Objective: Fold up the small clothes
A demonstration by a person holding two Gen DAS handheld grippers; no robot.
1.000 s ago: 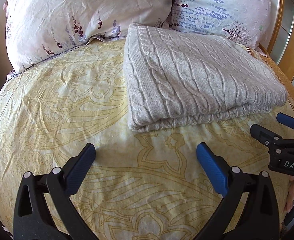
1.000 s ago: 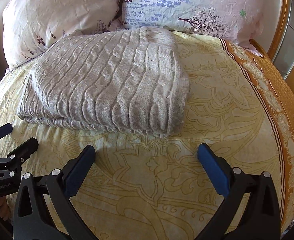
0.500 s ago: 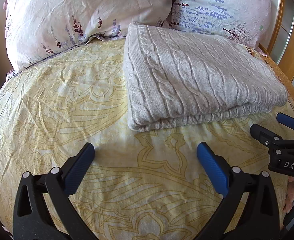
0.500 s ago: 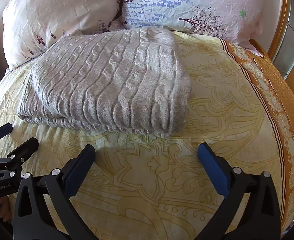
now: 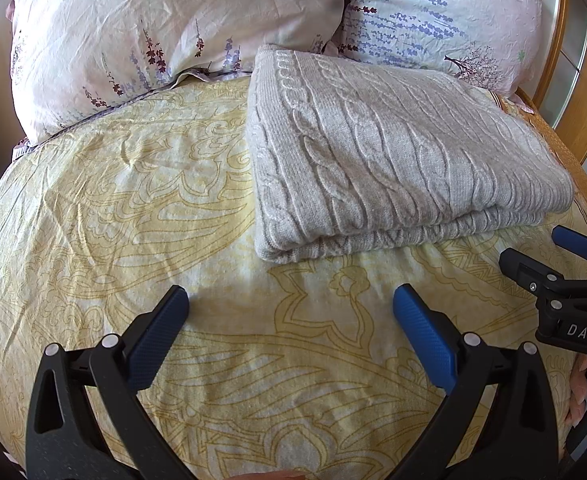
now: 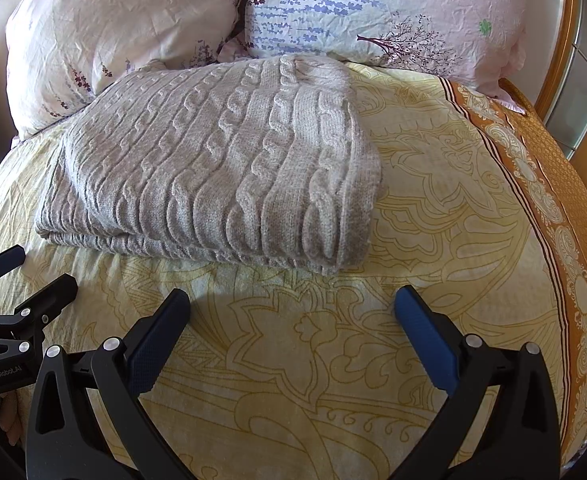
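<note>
Hovering w/ fingers spread, both grippers [image 5: 289, 320] [image 6: 291, 320] near folded sweater [image 5: 393, 152].

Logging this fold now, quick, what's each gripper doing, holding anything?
Left gripper: open, holding nothing, short of the folded grey knit.
Right gripper: open, holding nothing, also short of the knit.

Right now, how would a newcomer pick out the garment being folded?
Start at the two flowered pillows at the head of the bed, then drop to the yellow patterned bedspread below them. The folded sweater lies there, its far edge against the pillows. It is the only grey, cable-knit thing.
</note>
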